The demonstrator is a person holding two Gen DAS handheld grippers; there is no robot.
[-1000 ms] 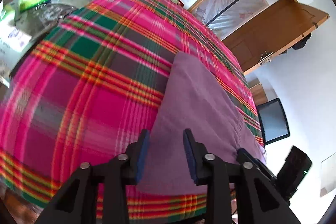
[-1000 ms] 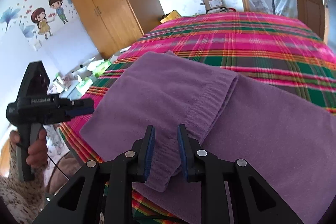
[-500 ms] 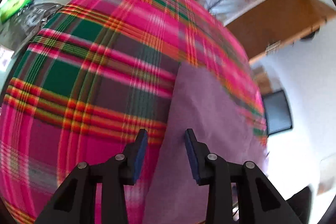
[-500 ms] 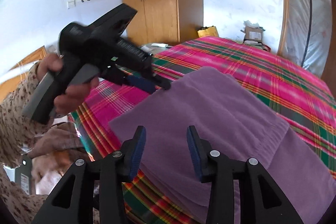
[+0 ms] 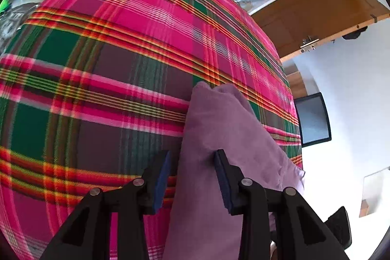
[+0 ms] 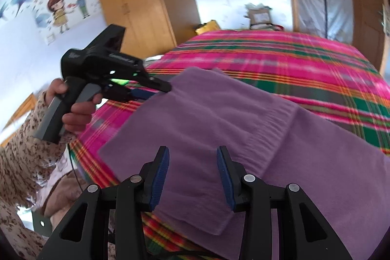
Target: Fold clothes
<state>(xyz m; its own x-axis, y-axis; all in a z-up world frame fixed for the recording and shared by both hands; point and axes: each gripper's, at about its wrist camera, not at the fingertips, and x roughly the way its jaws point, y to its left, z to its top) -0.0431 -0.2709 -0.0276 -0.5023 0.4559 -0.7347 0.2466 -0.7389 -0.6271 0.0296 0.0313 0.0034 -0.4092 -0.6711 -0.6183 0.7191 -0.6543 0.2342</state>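
Left tongs (image 5: 191, 177) are lining up on the purple knit garment's (image 6: 219, 118) left edge.

The folded purple knit garment is lying flat on the bed's pink-and-green plaid blanket (image 5: 109, 60), its long axis running from the near edge of the bed toward the far side. In the left wrist view its left border is sitting right between the left tongs, pads apart and not pressing, tilted down at the cloth. The right tongs (image 6: 192, 169) are hovering over the near corner of the folded layer, and their jaws have just been opening: they are standing wide, nothing clamped. The left hand (image 6: 73, 109), in a floral sleeve (image 6: 22, 150), is looking nearer to a grab.
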